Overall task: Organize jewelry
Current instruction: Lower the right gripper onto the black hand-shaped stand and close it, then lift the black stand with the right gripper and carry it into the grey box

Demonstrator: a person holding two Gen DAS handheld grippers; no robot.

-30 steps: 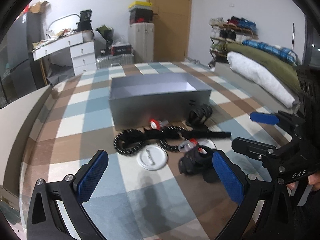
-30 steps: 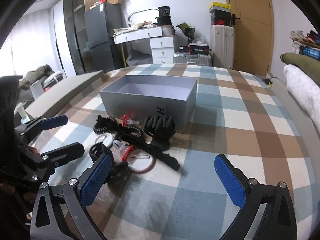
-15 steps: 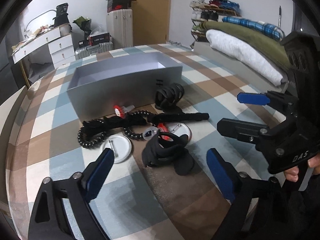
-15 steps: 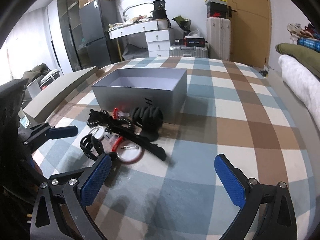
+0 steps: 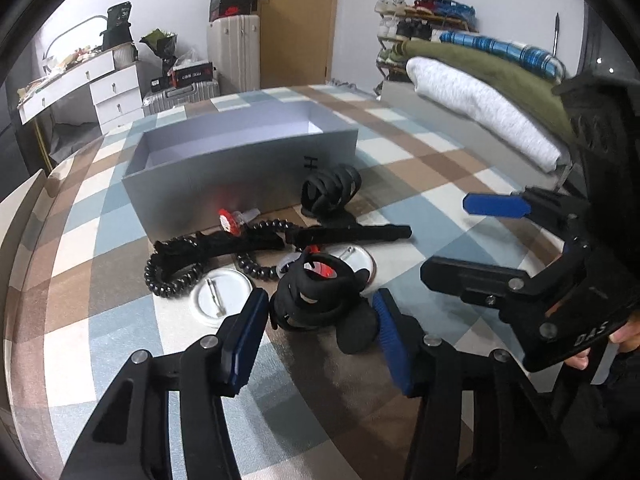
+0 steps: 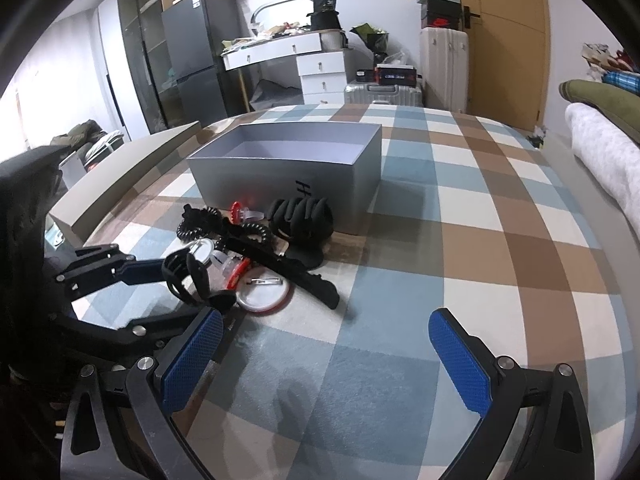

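A pile of accessories lies in front of an open grey box, also in the right wrist view. My left gripper is open, its pads either side of a black claw hair clip, which also shows in the right wrist view. Whether the pads touch it I cannot tell. A second black claw clip, a long black clip, a black coil tie, a white round badge and a small red piece lie around. My right gripper is open and empty over bare cloth.
The table has a checked blue, brown and white cloth. The box lid lies at the left. Folded bedding lies to the right, past the table edge. A desk and suitcases stand at the back.
My left gripper has moved forward and down to the near claw clip and its jaws have narrowed around it. My right gripper has stayed open and shifted slightly.
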